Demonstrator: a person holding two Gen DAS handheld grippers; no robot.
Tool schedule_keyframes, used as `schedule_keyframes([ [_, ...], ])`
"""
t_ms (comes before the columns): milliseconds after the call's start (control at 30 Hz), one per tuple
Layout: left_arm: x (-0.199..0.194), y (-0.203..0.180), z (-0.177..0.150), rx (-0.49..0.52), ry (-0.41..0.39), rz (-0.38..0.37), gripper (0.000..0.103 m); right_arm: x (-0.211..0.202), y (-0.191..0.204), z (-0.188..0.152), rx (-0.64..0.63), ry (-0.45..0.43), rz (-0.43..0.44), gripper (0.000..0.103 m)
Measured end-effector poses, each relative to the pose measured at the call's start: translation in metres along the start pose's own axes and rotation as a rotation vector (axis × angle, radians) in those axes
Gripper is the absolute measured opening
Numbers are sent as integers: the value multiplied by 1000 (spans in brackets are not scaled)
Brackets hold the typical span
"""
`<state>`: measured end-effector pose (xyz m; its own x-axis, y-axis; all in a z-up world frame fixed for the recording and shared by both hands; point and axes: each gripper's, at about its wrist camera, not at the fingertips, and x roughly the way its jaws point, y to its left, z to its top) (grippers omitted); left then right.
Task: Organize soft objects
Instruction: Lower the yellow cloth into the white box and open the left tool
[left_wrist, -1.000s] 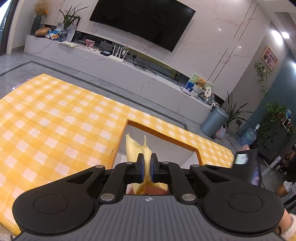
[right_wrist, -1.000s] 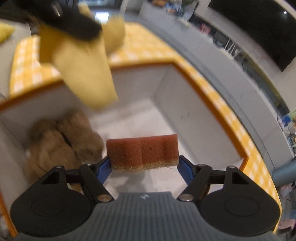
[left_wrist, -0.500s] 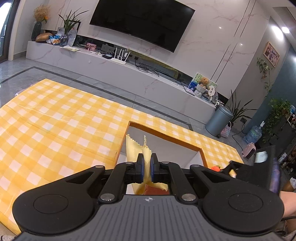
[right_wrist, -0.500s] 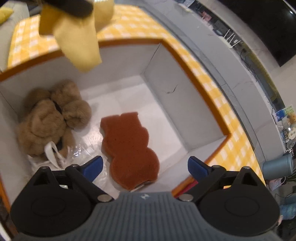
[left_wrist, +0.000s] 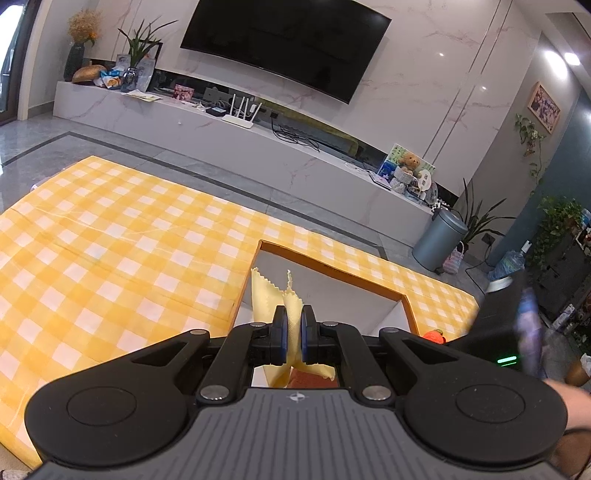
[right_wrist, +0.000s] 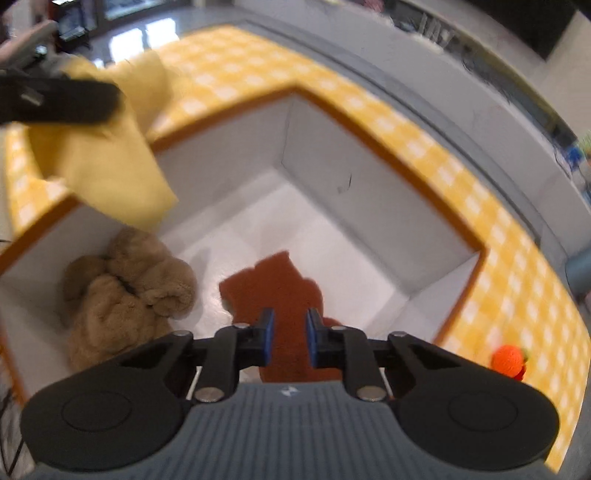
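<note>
1. Counter (left_wrist: 110, 236) under yellow check cloth; white box (right_wrist: 369, 192) sunk into it is my landmark. Nothing lies across the box mouth.
2. Inside the box, already stowed by the look of it: brown plush bear (right_wrist: 125, 291) against the near-left wall, rust-red sponge (right_wrist: 273, 284) flat on the floor beside it, apparently not touching the bear.
3. Yellow cloth (left_wrist: 273, 299), not yet in: pinched between the fingers of my left gripper (left_wrist: 292, 339), hanging over the box's left edge, above the bear's corner. Judged next to go in.
4. My right gripper (right_wrist: 288, 339) hangs over the box above the sponge, fingers narrowed to a small gap, holding nothing.
5. Small orange soft toy (right_wrist: 508, 360) outside the box, on the cloth just past its right rim; appears left to collect.
6. Reckon past halfway: two in, two to go.
</note>
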<state>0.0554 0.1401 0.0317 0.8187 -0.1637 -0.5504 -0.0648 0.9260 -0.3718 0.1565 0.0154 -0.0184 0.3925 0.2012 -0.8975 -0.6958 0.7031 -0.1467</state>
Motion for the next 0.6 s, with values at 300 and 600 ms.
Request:
schedule_keyframes([
  [300,2,-1,0,-19,9,-9,7,33,20,2,-11,100,-64,13],
  [600,10,-7,1,-16,26,-97,7,12,34,-17,-58,29,-15,14],
])
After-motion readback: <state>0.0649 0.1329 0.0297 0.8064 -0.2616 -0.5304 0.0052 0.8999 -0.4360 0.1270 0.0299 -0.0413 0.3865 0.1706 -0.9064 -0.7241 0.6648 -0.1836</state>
